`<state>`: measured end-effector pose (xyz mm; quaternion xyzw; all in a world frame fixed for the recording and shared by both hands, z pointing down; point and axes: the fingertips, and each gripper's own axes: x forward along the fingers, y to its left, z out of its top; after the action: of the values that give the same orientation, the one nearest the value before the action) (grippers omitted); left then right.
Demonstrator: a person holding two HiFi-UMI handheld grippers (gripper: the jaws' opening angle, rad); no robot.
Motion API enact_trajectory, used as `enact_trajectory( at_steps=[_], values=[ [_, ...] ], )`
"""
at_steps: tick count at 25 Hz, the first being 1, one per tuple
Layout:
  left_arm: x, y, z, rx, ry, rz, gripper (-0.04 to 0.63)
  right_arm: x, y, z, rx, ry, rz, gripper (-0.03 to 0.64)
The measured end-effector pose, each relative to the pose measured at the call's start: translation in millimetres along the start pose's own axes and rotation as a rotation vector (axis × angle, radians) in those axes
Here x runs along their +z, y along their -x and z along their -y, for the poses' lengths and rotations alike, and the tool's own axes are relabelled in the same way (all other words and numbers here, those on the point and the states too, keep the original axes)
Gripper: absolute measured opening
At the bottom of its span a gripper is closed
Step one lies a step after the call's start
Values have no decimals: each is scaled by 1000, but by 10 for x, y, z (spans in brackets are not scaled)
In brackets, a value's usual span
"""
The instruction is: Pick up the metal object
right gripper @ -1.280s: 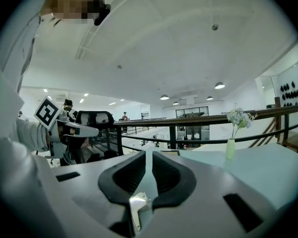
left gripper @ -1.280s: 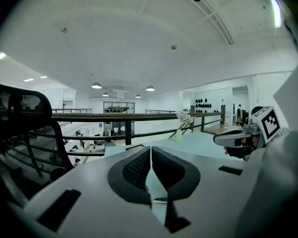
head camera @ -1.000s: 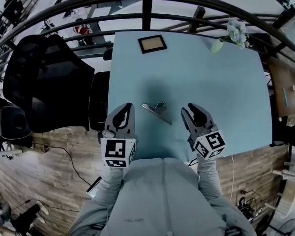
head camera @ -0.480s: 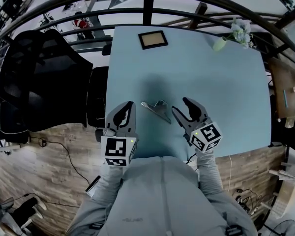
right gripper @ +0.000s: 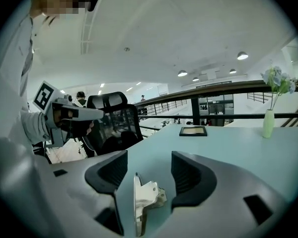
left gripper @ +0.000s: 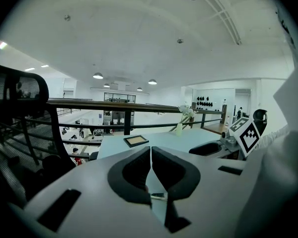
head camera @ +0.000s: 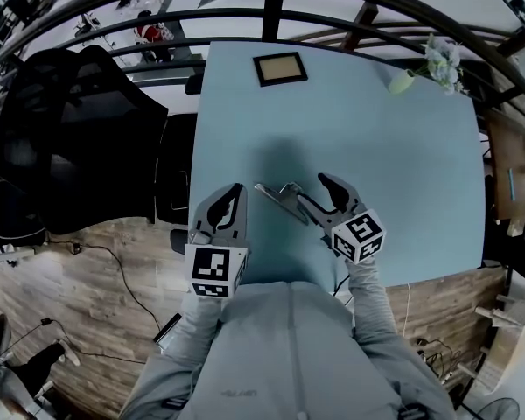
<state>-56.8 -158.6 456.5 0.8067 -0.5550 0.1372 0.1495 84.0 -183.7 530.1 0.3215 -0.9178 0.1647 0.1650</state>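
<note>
A small metal object [head camera: 283, 199], a flat bar with a bent bracket, lies on the light-blue table [head camera: 402, 164] near its front edge. My right gripper [head camera: 311, 192] reaches it from the right. Its jaws have just been opening and stand wide. In the right gripper view the metal object [right gripper: 145, 198] lies between the pads of my right gripper [right gripper: 149, 157], and neither pad presses on it. My left gripper [head camera: 235, 191] hovers left of the object, jaws shut and holding nothing, as the left gripper view [left gripper: 151, 150] also shows.
A small picture frame [head camera: 280, 68] lies at the table's far edge, and a vase of flowers [head camera: 424, 66] stands at the far right corner. A black office chair [head camera: 70, 138] is left of the table. A dark railing [head camera: 271, 11] runs behind it.
My right gripper has moved left and down to the metal object while its jaws spread, so the object now sits between them. The left gripper has barely shifted.
</note>
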Motion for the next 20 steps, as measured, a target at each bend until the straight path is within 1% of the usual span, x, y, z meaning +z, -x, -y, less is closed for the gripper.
enact_trajectory(
  at_steps=[5, 16, 20],
  values=[
    [-23, -46, -22, -9, 7, -8, 32, -211, -204, -20, 23, 21, -77, 261],
    [-14, -142, 17, -37, 3, -16, 32, -764, -496, -48, 90, 4, -230, 259],
    [-14, -167, 1, -37, 1, -22, 32, -880, -562, -69, 116, -8, -268, 259]
  ],
)
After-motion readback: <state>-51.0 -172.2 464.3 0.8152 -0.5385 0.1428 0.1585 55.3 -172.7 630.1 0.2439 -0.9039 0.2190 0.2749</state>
